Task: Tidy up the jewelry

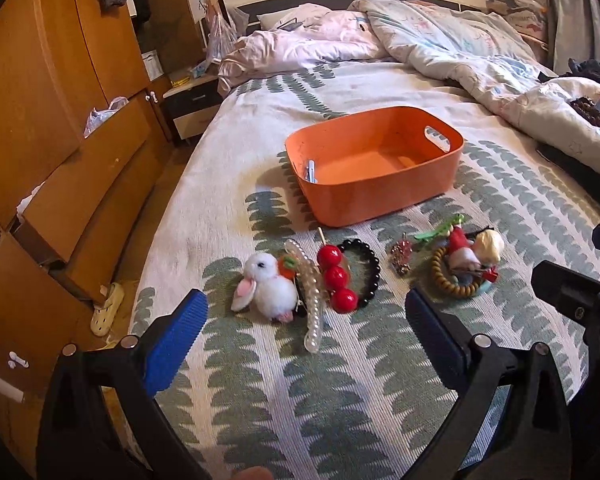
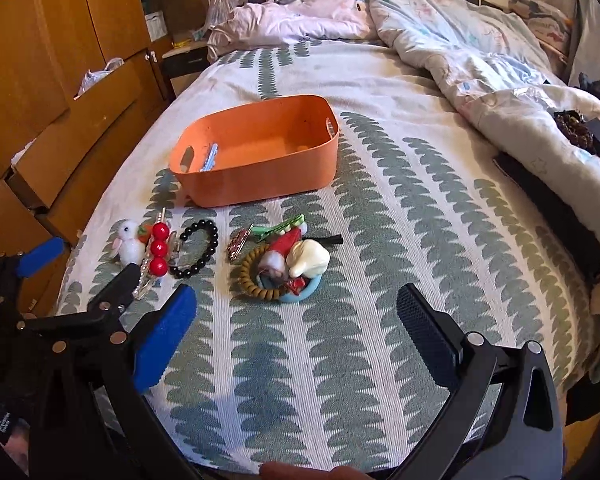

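An orange bin (image 1: 384,184) (image 2: 260,184) sits on the bed with a small blue clip (image 1: 311,171) (image 2: 209,158) inside. In front of it lie a white bunny clip (image 1: 266,287) (image 2: 129,240), a pearl claw clip (image 1: 312,304), a red bead stick (image 1: 335,276) (image 2: 159,247), a black bead bracelet (image 1: 366,270) (image 2: 198,248), a small brooch (image 1: 400,256) (image 2: 236,245), a green clip (image 1: 440,230) (image 2: 284,226) and a brown coil tie (image 1: 456,280) (image 2: 260,276) under plush clips. My left gripper (image 1: 306,340) hovers open near the bunny. My right gripper (image 2: 296,332) is open, empty, short of the coil tie.
Wooden wardrobe and drawers (image 1: 60,120) stand left of the bed, with a slipper (image 1: 108,308) on the floor. A rumpled duvet (image 1: 480,52) covers the far right. A dark beaded item (image 2: 574,128) lies on the duvet at right.
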`<action>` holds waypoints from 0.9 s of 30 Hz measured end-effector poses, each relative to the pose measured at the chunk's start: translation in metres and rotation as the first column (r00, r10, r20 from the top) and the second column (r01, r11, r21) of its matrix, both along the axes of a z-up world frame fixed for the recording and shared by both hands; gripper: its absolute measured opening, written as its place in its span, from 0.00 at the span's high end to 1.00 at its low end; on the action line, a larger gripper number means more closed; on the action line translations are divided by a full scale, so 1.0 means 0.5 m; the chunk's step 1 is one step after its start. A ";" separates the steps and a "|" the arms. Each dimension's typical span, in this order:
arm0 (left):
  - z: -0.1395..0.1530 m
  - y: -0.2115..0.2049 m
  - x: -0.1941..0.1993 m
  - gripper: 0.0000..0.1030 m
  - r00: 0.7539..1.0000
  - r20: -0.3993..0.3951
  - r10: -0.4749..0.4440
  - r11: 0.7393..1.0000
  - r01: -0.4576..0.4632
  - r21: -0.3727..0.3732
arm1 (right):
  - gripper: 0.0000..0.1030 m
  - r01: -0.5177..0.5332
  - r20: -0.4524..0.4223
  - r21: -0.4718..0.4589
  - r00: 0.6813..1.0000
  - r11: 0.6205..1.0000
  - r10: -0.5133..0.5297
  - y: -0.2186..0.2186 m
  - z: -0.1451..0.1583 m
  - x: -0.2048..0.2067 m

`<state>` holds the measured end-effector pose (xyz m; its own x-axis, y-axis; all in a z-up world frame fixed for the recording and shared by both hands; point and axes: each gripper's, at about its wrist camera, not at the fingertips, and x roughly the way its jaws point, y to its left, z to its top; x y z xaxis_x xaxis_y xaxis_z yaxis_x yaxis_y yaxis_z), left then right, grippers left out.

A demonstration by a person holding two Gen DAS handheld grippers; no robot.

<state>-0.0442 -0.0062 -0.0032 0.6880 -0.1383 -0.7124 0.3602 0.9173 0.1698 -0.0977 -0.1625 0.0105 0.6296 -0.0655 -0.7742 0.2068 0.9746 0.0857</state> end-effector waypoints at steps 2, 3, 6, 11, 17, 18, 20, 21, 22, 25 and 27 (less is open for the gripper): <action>-0.001 -0.001 -0.002 0.05 1.000 -0.001 -0.002 1.000 0.002 -0.002 | 0.03 0.000 0.002 0.002 1.000 1.000 0.000 0.000 0.000 -0.003; 0.000 -0.002 -0.004 0.05 1.000 0.003 -0.001 1.000 0.001 -0.002 | 0.03 0.001 0.003 0.000 1.000 1.000 -0.001 0.001 0.000 -0.005; 0.000 -0.003 -0.006 0.05 1.000 0.014 -0.001 1.000 0.001 0.003 | 0.03 0.003 0.004 -0.005 1.000 1.000 -0.003 0.002 0.000 -0.008; -0.002 0.000 -0.003 0.05 1.000 0.015 0.009 1.000 -0.009 0.008 | 0.03 -0.007 -0.001 -0.007 1.000 1.000 0.007 0.007 -0.002 -0.007; -0.001 0.002 0.000 0.05 1.000 0.015 0.011 1.000 -0.011 0.006 | 0.03 0.005 -0.001 -0.004 1.000 1.000 -0.005 0.002 -0.005 -0.004; -0.001 0.002 -0.001 0.05 1.000 0.017 0.012 1.000 -0.012 0.009 | 0.03 0.006 0.000 -0.006 1.000 1.000 -0.006 0.002 -0.004 -0.004; -0.003 0.002 0.001 0.05 1.000 0.012 0.013 1.000 -0.013 0.009 | 0.03 0.008 0.001 -0.011 1.000 1.000 -0.008 0.001 -0.003 -0.003; -0.004 0.001 0.002 0.05 1.000 0.008 0.012 1.000 -0.012 0.009 | 0.03 0.008 0.000 -0.011 1.000 1.000 -0.008 0.001 -0.003 -0.003; -0.005 0.001 0.003 0.05 1.000 0.002 0.011 1.000 -0.011 0.007 | 0.03 0.007 -0.001 -0.010 1.000 1.000 -0.007 0.001 -0.003 -0.003; -0.005 0.001 0.003 0.05 1.000 0.002 0.011 1.000 -0.011 0.006 | 0.03 0.005 -0.003 -0.013 1.000 1.000 -0.005 0.001 -0.004 -0.003; -0.004 0.000 0.002 0.05 1.000 0.010 0.011 1.000 -0.011 0.005 | 0.03 0.006 -0.002 -0.010 1.000 1.000 -0.006 0.001 -0.004 -0.003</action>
<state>-0.0432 -0.0063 -0.0054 0.6964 -0.1268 -0.7064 0.3482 0.9204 0.1780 -0.0991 -0.1621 0.0086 0.6276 -0.0771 -0.7747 0.2124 0.9743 0.0751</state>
